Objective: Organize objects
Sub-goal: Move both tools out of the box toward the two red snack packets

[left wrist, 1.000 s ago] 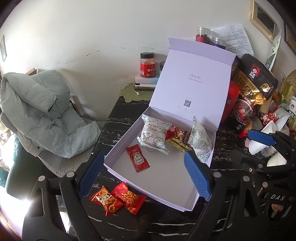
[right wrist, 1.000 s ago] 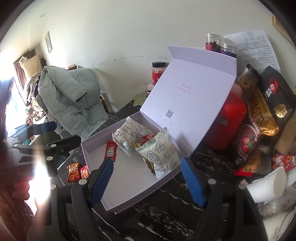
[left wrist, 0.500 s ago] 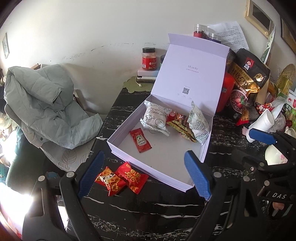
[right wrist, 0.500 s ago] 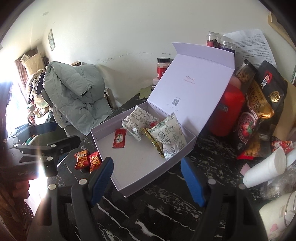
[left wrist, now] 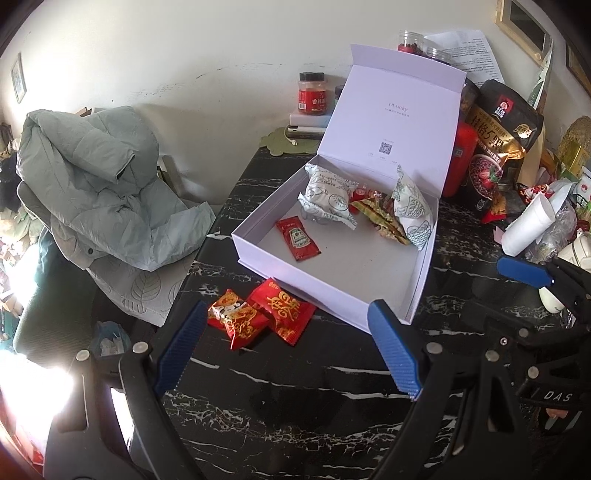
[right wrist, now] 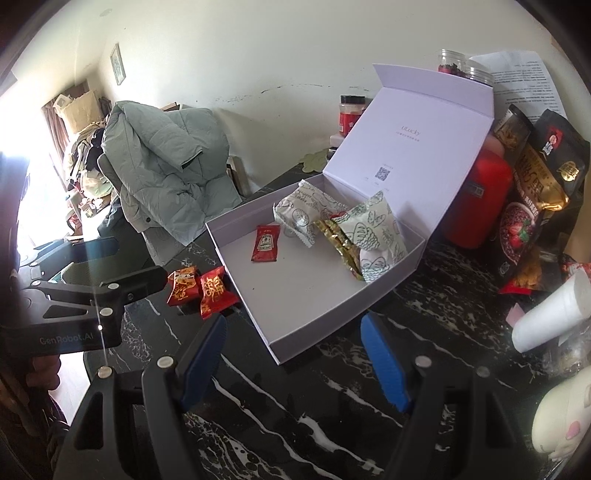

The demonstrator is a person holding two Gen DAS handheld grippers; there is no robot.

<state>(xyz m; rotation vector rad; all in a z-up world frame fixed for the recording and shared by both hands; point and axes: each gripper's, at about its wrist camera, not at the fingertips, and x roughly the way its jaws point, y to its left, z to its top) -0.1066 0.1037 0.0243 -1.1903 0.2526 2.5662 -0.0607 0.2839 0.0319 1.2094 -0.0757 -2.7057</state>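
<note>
Red, slippery candy packets lie on the table beside the box's near-left edge, outside it, and my spread, empty left gripper might skid them off.

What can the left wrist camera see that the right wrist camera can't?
Only the left wrist view shows the gold picture frame high on the wall and the right gripper at its right edge.

Only the right wrist view shows the pale plush toy at bottom right and the left gripper at its left edge.

Both show the open box, the ketchup packet inside it, two red candies on the table beside it, and the grey jacket.
</note>
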